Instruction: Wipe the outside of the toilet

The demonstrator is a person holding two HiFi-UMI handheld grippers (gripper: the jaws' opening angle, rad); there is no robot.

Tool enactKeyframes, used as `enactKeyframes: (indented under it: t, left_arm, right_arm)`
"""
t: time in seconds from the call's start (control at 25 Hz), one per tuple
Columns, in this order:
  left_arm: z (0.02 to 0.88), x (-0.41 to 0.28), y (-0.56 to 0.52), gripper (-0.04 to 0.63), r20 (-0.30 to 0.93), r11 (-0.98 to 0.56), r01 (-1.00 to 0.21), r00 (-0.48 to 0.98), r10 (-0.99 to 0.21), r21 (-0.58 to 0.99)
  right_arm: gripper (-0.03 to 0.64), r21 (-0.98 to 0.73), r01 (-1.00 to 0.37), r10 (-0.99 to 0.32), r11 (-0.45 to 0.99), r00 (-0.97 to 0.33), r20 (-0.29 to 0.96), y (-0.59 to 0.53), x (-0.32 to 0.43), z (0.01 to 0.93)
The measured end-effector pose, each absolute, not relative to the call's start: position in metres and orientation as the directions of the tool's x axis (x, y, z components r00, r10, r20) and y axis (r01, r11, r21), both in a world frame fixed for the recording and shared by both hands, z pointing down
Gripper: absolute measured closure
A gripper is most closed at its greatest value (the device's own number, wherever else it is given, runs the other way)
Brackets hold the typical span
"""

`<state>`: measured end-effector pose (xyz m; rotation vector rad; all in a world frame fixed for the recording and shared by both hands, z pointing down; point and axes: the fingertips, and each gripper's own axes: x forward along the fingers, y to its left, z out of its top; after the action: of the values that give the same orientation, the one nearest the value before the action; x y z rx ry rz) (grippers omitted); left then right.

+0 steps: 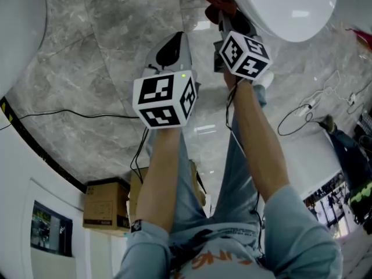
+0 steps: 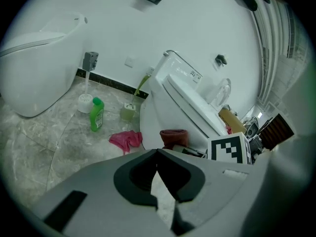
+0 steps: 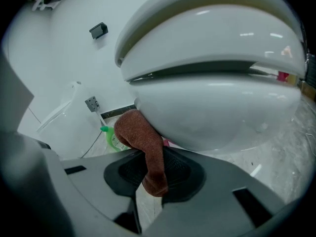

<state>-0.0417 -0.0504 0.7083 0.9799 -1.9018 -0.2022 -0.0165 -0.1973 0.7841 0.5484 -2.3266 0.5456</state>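
Note:
The white toilet (image 3: pixel 212 98) fills the right gripper view, lid down; in the head view its bowl (image 1: pixel 285 4) is at the top right. My right gripper (image 3: pixel 155 154) is shut on a brown cloth (image 3: pixel 143 142), whose upper end presses against the bowl's lower left side. The head view shows that gripper (image 1: pixel 224 16) and cloth (image 1: pixel 221 2) at the bowl's edge. My left gripper (image 1: pixel 177 39) hangs over the floor just left of it, shut and holding nothing. The left gripper view (image 2: pixel 157 152) shows the toilet (image 2: pixel 173 107) and brown cloth (image 2: pixel 173 137) ahead.
A pink cloth (image 2: pixel 126 139), a green bottle (image 2: pixel 96 115), a brush holder (image 2: pixel 85 102) and a small cup (image 2: pixel 128 112) sit on the marble floor by the wall. A second white toilet (image 2: pixel 39 73) stands at the left. A cardboard box (image 1: pixel 104 205) and cables (image 1: pixel 302 115) lie behind me.

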Motion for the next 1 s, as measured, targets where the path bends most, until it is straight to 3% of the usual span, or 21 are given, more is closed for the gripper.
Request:
enactKeyframes:
  t: [0.44,1.0]
  left_arm:
    - [0.701,0.006,-0.064,0.600,0.732,0.747,-0.497,-0.281,-0.620,0.442]
    - [0.700,0.094,-0.161,0.600,0.757,0.677,-0.616,-0.193,-0.625,0.402]
  right_arm:
    - [0.538,-0.235,-0.404,-0.132,0.884,-0.698,0.704,-0.210,0.026,0.782]
    - [0.538,-0.141,-0.221,-0.054,0.965,-0.693,0.719,-0.254,0.077,0.777]
